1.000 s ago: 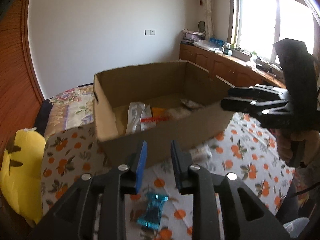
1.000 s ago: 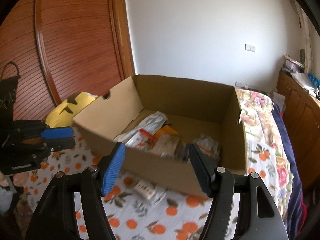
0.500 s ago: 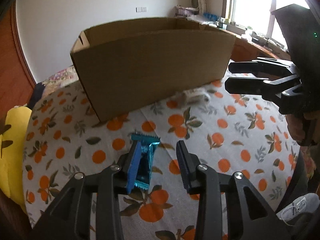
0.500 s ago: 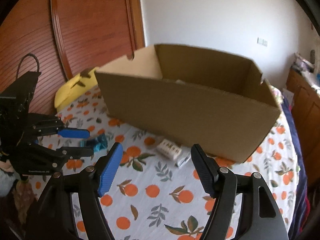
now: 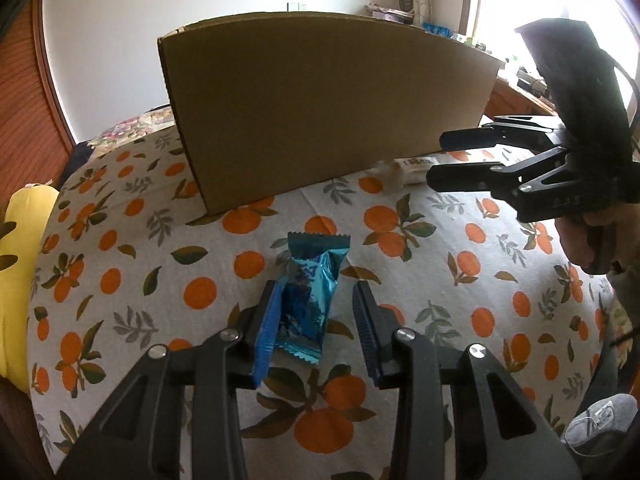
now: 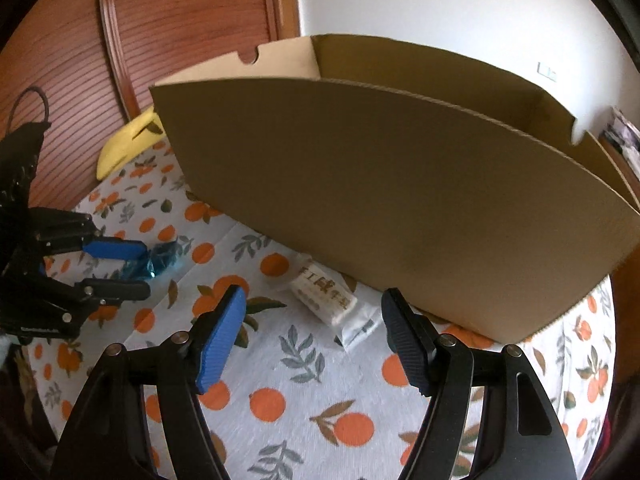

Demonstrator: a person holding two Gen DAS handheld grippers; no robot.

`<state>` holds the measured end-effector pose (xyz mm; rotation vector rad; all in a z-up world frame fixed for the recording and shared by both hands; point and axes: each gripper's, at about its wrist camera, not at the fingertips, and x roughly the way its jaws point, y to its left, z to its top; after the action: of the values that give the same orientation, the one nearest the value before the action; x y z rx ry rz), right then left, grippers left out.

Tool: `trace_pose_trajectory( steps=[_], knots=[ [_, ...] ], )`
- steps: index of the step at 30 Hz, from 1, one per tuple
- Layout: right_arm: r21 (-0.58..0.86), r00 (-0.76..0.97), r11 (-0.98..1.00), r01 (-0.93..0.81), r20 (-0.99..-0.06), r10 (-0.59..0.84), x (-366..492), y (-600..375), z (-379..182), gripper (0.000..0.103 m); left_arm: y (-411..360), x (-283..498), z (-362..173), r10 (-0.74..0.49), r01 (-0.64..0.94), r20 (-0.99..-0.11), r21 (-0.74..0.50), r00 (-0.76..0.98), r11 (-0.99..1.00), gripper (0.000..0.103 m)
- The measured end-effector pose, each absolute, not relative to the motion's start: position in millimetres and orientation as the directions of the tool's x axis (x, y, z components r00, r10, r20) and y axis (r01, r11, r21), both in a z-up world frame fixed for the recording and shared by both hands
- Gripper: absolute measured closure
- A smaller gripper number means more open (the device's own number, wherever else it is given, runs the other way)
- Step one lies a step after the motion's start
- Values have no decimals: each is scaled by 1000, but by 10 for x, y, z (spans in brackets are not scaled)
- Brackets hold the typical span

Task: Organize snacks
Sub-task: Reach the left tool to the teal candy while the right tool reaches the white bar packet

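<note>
A blue foil snack packet [image 5: 311, 295] lies on the orange-print cloth, between the fingers of my open left gripper [image 5: 316, 320]; the left pad [image 5: 267, 328] touches or nearly touches it. It also shows in the right wrist view [image 6: 160, 262], at the left gripper [image 6: 132, 270]. A white wrapped snack [image 6: 326, 295] lies by the front wall of the cardboard box [image 6: 400, 200]. My right gripper [image 6: 312, 330] is open and hovers just short of it. The same white snack [image 5: 412, 168] shows in the left wrist view beside the right gripper [image 5: 436, 160] and the box [image 5: 320, 112].
The orange-print cloth [image 5: 120, 280] covers a round table. A yellow plush [image 5: 20, 280] lies past the table's left edge. A wooden sliding door [image 6: 180, 20] stands behind. A bed with a floral cover [image 5: 128, 128] sits behind the box.
Both grippers have dropped from above the box to table level. My left gripper moved forward around the blue packet. My right gripper closed in on the white snack.
</note>
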<state>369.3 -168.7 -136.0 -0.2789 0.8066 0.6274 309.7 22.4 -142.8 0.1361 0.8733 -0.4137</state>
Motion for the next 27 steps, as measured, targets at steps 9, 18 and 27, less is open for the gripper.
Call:
trace_pose_trajectory(
  steps=[9,18,27],
  knots=[
    [-11,506,773,-634,-762,403,3816,-1612,-1487,32,220,3129,-1443,-288,406,-773,-43,566,913,63],
    [-28,494,769,-639,-781,382,3841,-1569,-1570,41,189,3120,-1468,-263,395,-778,-20,571,918,46],
    [-42,504,771,-635,-779,373,3847,-1581,-1572,53,152,3104,-1472,-246,390,-780,-3,575,921,43]
  ],
)
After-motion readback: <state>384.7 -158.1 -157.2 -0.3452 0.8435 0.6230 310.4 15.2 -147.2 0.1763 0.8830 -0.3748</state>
